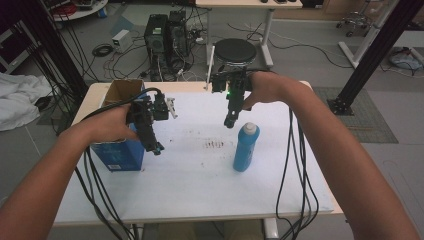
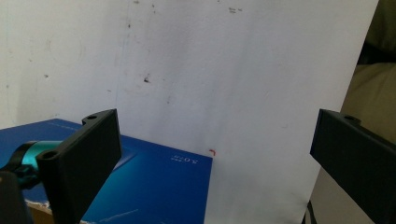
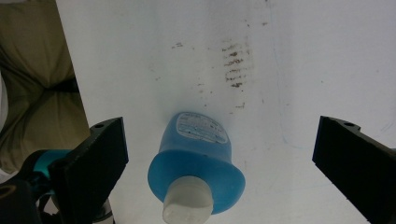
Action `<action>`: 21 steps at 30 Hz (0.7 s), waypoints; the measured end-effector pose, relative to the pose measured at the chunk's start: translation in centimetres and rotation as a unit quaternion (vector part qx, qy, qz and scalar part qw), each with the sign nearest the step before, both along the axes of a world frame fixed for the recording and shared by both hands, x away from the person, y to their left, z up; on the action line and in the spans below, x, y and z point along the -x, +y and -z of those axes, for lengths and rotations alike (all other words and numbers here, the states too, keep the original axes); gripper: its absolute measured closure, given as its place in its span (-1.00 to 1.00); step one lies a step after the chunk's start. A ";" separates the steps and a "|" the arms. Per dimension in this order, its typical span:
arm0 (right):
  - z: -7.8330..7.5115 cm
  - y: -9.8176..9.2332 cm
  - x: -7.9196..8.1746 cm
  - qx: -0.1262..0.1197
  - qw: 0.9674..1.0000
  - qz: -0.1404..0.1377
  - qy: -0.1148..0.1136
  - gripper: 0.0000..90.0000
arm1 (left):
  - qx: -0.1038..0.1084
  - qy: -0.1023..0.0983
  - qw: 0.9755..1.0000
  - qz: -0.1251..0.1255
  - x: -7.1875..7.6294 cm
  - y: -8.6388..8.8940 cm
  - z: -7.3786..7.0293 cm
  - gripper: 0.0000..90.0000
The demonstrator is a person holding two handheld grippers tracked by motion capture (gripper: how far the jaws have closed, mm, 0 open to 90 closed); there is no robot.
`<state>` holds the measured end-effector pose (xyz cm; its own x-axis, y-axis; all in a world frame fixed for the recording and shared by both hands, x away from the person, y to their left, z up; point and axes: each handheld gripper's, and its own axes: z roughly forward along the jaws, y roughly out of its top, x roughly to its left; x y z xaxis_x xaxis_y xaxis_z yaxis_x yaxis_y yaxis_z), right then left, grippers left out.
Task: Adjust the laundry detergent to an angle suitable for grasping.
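Blue plastic bottle with a white cap (image 1: 246, 147) is standing lower right of centre, so the right tongs (image 1: 229, 121), gaping empty like the left tongs (image 1: 155, 148), should be straddling its neck squarely before closing.

Between the right gripper's (image 3: 219, 163) matt black plastic fingers (image 3: 93, 163) stands a blue bottle (image 3: 198, 154) of smooth plastic with a dull white cap (image 3: 184, 203). Beside the left gripper's (image 2: 219, 158) matt fingers (image 2: 86, 161) lies a blue cardboard box (image 2: 159, 186), slightly glossy. The table's (image 2: 224, 70) white sheet looks matt and stained.
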<state>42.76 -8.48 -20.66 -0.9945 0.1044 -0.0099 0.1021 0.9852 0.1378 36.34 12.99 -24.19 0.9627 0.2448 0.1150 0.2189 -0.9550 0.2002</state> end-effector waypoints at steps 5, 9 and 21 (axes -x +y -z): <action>-0.1 -0.1 0.0 -0.003 1.000 -0.001 0.001 -0.95 | -0.002 0.000 1.000 0.000 0.0 -0.1 0.0 -0.95; -0.1 -0.1 0.0 -0.005 1.000 -0.003 0.001 -0.95 | -0.002 -0.001 1.000 -0.006 -0.1 -0.1 0.1 -0.95; -0.8 -1.2 0.3 -0.011 1.000 0.005 0.001 -0.95 | -0.002 -0.009 1.000 -0.026 -0.4 -0.1 0.7 -0.95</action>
